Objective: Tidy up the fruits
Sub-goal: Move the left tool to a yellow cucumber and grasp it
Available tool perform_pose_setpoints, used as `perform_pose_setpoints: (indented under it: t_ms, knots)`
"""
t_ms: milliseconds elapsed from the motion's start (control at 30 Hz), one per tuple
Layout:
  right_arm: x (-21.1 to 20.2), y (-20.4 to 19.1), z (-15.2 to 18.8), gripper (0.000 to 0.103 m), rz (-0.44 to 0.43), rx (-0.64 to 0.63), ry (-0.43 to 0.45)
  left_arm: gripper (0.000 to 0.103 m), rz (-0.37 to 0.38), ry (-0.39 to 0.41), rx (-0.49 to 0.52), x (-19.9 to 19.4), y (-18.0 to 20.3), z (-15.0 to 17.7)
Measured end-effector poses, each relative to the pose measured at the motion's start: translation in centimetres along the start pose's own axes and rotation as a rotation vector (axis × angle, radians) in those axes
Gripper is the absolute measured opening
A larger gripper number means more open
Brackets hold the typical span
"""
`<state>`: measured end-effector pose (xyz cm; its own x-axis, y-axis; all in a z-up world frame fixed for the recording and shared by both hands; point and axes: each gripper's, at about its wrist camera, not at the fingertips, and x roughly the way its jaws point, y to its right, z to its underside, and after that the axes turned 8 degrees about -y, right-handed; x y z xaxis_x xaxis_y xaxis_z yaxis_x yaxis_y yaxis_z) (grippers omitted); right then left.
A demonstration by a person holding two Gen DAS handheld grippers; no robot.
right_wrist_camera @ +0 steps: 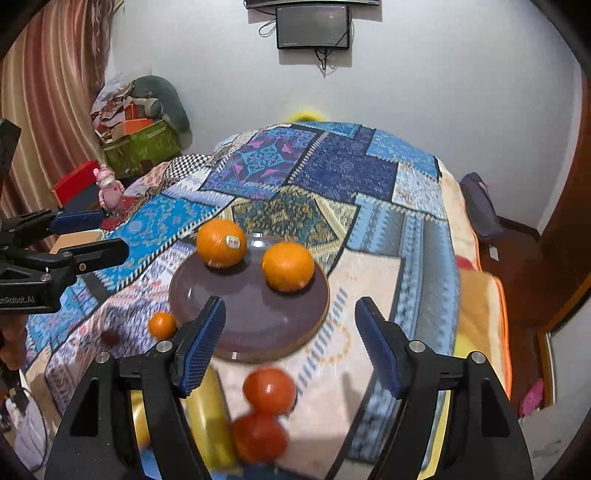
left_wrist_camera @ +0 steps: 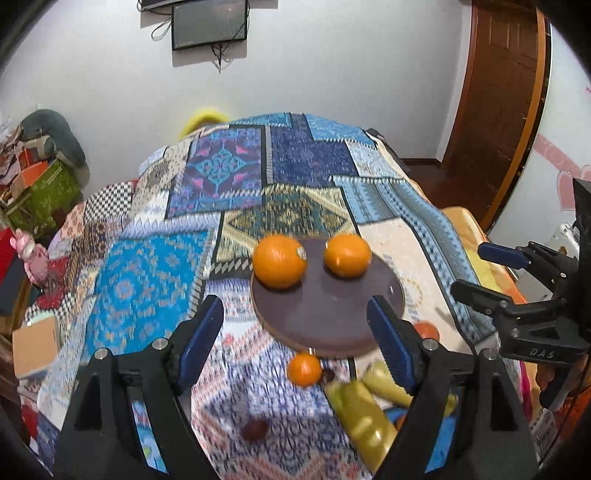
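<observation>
Patchwork cloth [left_wrist_camera: 229, 173] is covering the whole surface I'm working over, with a white wall and a dark screen [right_wrist_camera: 313, 26] behind it. I'm holding both grippers above the near edge, jaws spread wide and gripping nothing: the left gripper [left_wrist_camera: 295, 332] and the right gripper [right_wrist_camera: 290, 338].

Two oranges [left_wrist_camera: 279, 261] [left_wrist_camera: 347, 255] are already sitting apart on the brown plate [left_wrist_camera: 325, 317], so I'm judging the job as part done. A mandarin [left_wrist_camera: 304, 369] is lying just off the plate's near rim, bananas [left_wrist_camera: 364, 424] beside it, and a small dark fruit [left_wrist_camera: 255, 429], too blurred to name, nearer me.

I'm thinking the mandarin is the left gripper's next pick. It is round and will roll, so I'm planning to come straight down, straddle its widest part and close gently, keeping my fingers clear of the plate rim.

From the right wrist I'm seeing two tomatoes [right_wrist_camera: 269, 390] [right_wrist_camera: 259, 437], touching, right between that gripper's fingers; the left view is showing only a sliver of one behind a finger. It also shows the sticker on the far orange [right_wrist_camera: 221, 242] plainly. The left view is giving me the better look at the bananas' length.
</observation>
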<state>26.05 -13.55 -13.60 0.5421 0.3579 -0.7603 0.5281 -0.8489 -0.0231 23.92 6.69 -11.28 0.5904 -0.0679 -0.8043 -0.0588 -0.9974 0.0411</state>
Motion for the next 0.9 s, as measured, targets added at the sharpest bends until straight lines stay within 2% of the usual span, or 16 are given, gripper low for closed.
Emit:
perform_pose_setpoints:
  t_ms: [300,500,633,900]
  knots:
    - [0.3,0.3,5.0,0.071,-0.032,0.07,-0.075,0.081,0.007,-0.099,-0.07,1.5,-1.4,4.9]
    - [2.3,0.8,7.8,0.071,-0.068,0.136,-0.156,0.081,0.046,-0.155,-0.127,2.8,-2.2,7.1]
    - [3.2,1.1,8.3,0.071,-0.085,0.163,-0.179,0.081,0.05,-0.164,-0.124,3.0,-1.5,7.9]
    - [4.3,1.1,8.3,0.071,-0.113,0.172,-0.191,0.081,0.118,-0.174,-0.101,3.2,1.1,7.8]
